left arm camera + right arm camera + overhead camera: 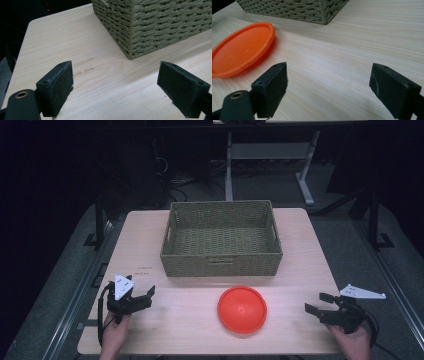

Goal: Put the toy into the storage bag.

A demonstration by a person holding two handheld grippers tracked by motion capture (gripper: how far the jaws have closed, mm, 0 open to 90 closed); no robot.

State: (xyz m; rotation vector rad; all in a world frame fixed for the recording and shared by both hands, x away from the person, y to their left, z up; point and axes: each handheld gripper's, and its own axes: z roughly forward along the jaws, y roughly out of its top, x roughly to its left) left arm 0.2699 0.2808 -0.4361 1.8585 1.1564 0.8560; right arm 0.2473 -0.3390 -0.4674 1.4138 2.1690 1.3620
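On the desk, the orange disc lies flat near the front edge, at 6 o'clock from the woven basket and just apart from it. The left gripper, at the disc's 9 o'clock, and the right gripper, at its 3 o'clock, both stand wide apart and empty, with bare wood between each and the disc.
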